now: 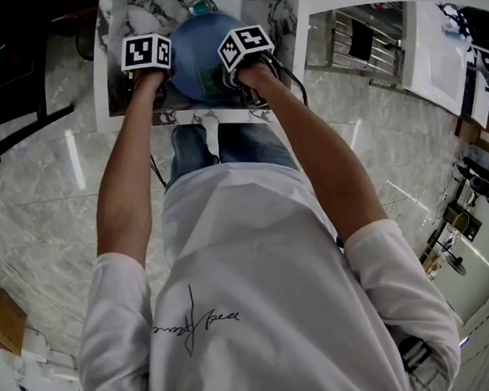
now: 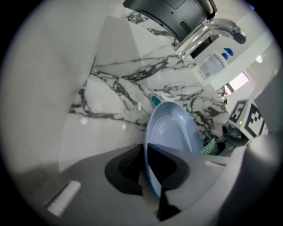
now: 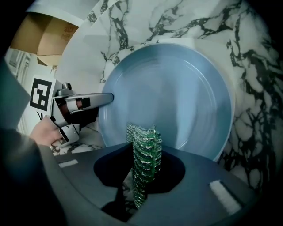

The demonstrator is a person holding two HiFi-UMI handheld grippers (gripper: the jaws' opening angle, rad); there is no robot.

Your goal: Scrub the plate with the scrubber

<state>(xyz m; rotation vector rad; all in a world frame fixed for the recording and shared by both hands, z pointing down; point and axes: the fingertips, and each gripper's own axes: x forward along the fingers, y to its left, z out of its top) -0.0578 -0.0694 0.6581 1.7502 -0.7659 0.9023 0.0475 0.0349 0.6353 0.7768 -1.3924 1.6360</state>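
A round blue plate [image 1: 195, 58] stands tilted inside the marble sink [image 1: 121, 107]. My left gripper [image 1: 148, 78] is shut on the plate's rim; in the left gripper view the plate [image 2: 174, 132] rises edge-on between the jaws. My right gripper [image 1: 238, 76] is shut on a green mesh scrubber [image 3: 145, 161], whose top edge lies against the lower part of the plate's face [image 3: 172, 97]. The left gripper [image 3: 73, 110] clamps the plate's left edge in the right gripper view. The scrubber [image 2: 211, 148] shows just past the plate in the left gripper view.
The sink's marble walls [image 2: 119, 84] close in on all sides. A chrome tap [image 2: 208, 33] hangs above the back wall, with a white bottle [image 2: 214, 65] on the ledge. A teal drain plug [image 2: 155, 99] sits at the sink's back. A metal rack [image 1: 367, 44] stands at the right.
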